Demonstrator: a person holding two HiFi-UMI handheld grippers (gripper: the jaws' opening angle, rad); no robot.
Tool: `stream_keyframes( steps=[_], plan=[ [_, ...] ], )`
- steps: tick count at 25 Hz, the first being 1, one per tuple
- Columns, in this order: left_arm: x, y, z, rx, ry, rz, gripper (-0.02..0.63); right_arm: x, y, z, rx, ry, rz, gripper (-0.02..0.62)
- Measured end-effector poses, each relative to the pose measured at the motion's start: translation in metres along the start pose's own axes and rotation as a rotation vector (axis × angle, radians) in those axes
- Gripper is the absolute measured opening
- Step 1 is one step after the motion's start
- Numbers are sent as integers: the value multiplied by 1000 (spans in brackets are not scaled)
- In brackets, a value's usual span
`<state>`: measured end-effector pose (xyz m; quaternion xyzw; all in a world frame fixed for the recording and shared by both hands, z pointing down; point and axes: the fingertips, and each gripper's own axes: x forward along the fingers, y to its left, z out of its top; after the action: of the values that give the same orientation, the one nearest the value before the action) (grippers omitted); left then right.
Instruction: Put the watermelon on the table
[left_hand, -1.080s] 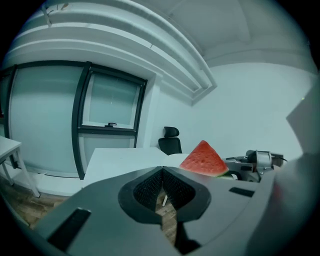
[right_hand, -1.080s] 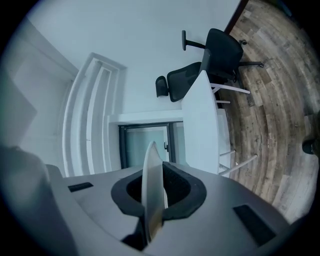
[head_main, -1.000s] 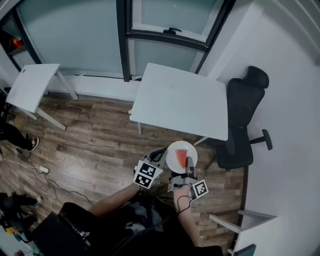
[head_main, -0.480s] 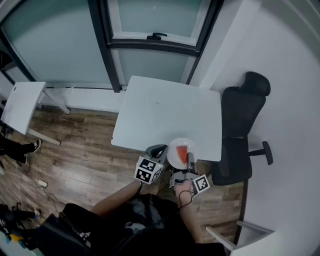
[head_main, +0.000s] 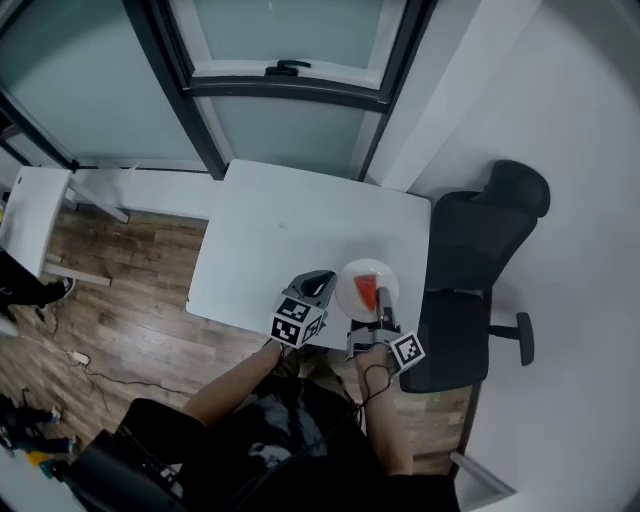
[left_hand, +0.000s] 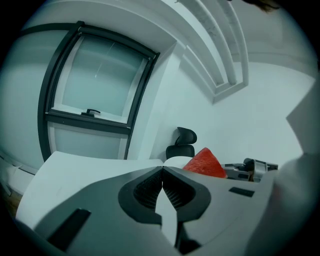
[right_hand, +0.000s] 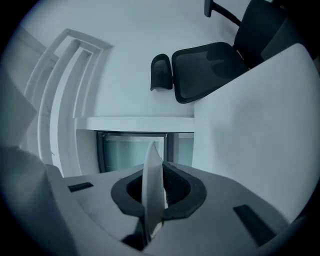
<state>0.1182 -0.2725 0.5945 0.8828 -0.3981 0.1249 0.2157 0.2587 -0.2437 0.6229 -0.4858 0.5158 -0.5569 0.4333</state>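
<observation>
1. The fingers (right_hand: 176, 186) of the right gripper (head_main: 384, 318) are clamped on the rim of a white plate (head_main: 350, 285). The plate's thin edge stands up between them.
2. The left gripper (left_hand: 162, 171) has its fingers pressed together with nothing between them. It hangs just beside the plate.
3. The watermelon (head_main: 368, 292), a red wedge, lies on the plate. The plate is over the near right corner of the white desk (head_main: 270, 230), next to the office chair (head_main: 470, 260).
4. The carry looks almost done, as the plate is already over the desk. I cannot tell whether its underside touches the top yet. What seems left is lowering it flat and opening the right fingers.
</observation>
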Motion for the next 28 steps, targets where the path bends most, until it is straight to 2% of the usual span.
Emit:
stream_keyframes(
  steps=[2, 6, 11, 15, 18, 21, 26, 28],
  plan=[
    [24, 6, 2, 17, 14, -14, 5, 21, -8, 15, -9, 1, -19, 23],
    [77, 15, 19, 70, 20, -102, 6, 71, -16, 42, -56, -6, -40, 21],
    [137, 45, 33, 72, 55, -110, 5, 132, -34, 64, -83, -11, -63, 21],
    [181, 60, 37, 68, -5, -142, 5, 175, -65, 81, -165, 11, -128, 23],
    [215, 69, 24, 67, 26, -123, 5, 197, -92, 97, -141, 6, -132, 22],
    [238, 82, 8, 101, 79, -76, 5, 216, -125, 121, -99, -13, -160, 23],
    [253, 90, -7, 113, 139, -29, 6, 255, -147, 155, -164, 23, -168, 23],
    [254, 93, -15, 94, 163, -12, 5, 269, -158, 163, -160, 17, -160, 22]
  ],
)
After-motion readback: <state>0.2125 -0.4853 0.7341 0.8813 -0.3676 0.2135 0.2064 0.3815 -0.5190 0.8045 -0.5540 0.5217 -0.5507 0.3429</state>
